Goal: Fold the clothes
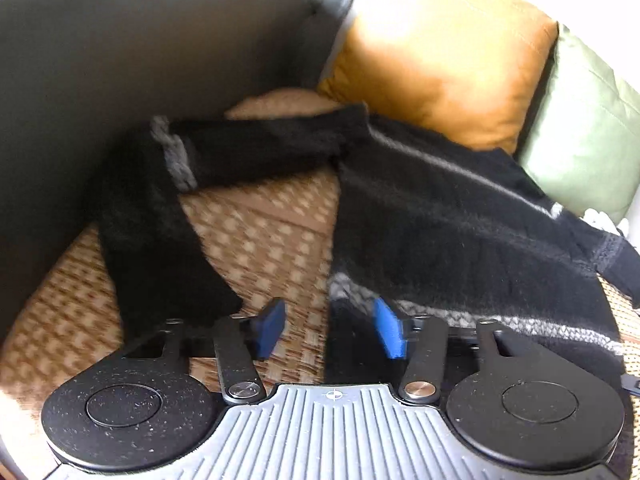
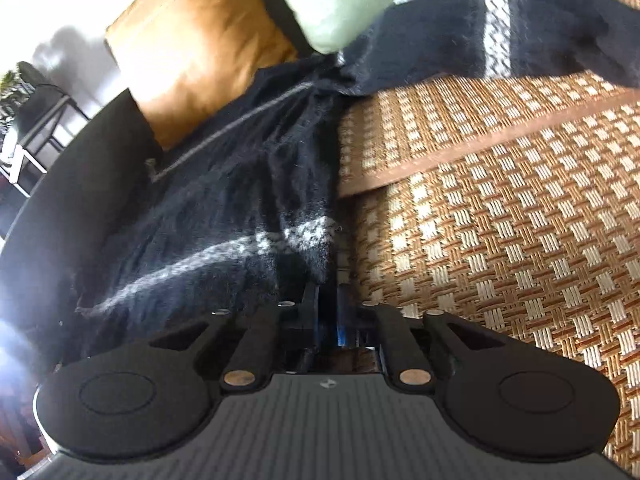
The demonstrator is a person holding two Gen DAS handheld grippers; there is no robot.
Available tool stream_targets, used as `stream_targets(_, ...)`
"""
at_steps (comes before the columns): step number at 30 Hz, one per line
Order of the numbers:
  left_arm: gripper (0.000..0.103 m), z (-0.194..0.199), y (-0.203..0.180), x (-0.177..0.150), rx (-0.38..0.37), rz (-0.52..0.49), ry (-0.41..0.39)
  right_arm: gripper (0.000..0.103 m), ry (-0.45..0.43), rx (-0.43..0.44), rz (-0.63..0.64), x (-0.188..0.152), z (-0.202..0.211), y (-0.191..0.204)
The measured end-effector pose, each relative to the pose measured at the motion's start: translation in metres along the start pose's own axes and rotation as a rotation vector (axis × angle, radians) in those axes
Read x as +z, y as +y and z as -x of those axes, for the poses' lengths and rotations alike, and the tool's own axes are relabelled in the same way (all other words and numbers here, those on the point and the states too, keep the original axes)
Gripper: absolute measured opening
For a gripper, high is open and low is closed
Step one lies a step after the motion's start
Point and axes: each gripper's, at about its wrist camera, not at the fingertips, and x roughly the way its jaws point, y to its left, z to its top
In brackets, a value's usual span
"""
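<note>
The black sweater (image 1: 440, 216) sprawls on the woven mat (image 1: 260, 240) toward the cushions at one o'clock, its hem pinched by the right gripper (image 2: 330, 312), seemingly to drag a fold, while the left gripper (image 1: 330, 328) hovers spread.

Left gripper (image 1: 330, 326): jaws spread wide, blue fingertips (image 1: 272, 328) well apart, nothing pinched between them; a dark fold lies against the inner face of one pad. Right gripper (image 2: 329, 308): jaws drawn together, pads nearly hidden, clamped on dark knit fabric that rises straight from between the fingers.
</note>
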Motion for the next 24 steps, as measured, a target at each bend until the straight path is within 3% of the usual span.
stream_targets(4, 0.066, 0.025, -0.025, 0.004, -0.002, -0.067, -0.032, 0.027, -0.066, -0.023, 0.057, 0.012, 0.034, -0.008)
stream_targets(8, 0.069, 0.049, -0.050, 0.008, -0.003, -0.133, -0.063, 0.035, -0.146, -0.122, 0.157, 0.042, 0.073, -0.031)
stream_targets(14, 0.077, 0.056, -0.171, -0.029, -0.192, -0.355, -0.038, 0.051, -0.229, -0.280, 0.274, 0.088, 0.111, -0.072)
stream_targets(19, 0.077, 0.038, -0.254, -0.074, -0.290, -0.504, 0.033, 0.055, -0.199, -0.377, 0.364, 0.103, 0.109, -0.105)
stream_targets(24, 0.077, 0.016, -0.281, -0.093, -0.338, -0.521, 0.096, 0.058, -0.133, -0.446, 0.427, 0.105, 0.095, -0.131)
